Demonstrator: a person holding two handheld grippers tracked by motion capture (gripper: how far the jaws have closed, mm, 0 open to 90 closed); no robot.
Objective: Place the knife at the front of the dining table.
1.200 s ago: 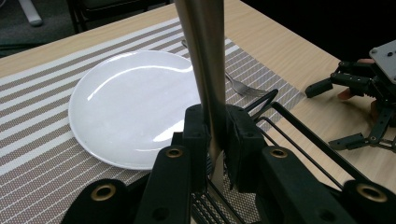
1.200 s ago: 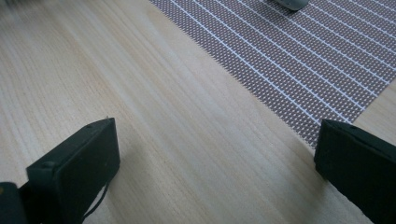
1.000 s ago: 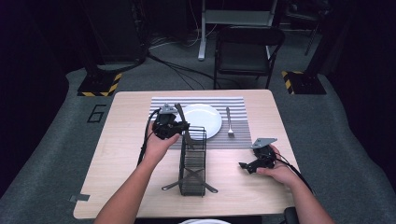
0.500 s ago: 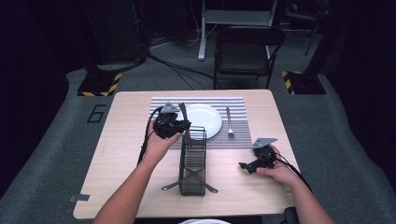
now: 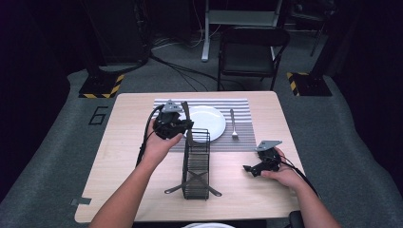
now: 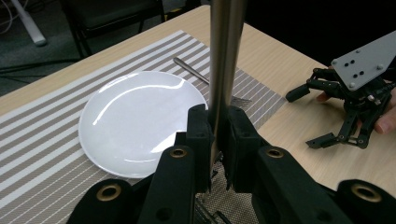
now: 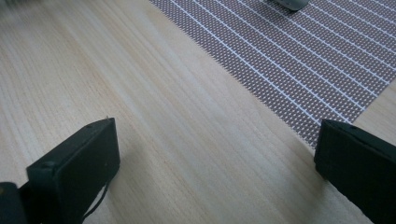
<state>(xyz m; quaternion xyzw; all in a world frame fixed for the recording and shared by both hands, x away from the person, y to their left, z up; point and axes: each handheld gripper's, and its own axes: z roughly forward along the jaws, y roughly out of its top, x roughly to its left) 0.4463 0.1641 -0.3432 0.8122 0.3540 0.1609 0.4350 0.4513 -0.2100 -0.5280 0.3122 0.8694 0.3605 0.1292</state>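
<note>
A large numeral "6" [image 5: 98,115] is showing on the grey floor [image 5: 57,142], well off to the outer side of the left claw [image 5: 183,126], just beyond the counter [image 5: 128,109] edge.

steel utensil handle [image 6: 223,70] upright, sticking up outta the black wire caddy [image 5: 196,164] by the white plate [image 5: 205,122]

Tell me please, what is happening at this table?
A person works with a gripper in each hand. The left gripper has its jaws shut on an upright metal utensil, held above the wire caddy; which utensil it is cannot be told. A white plate and a fork lie on the striped mat. The right gripper rests low over the table, jaws open and holding nothing.
</note>
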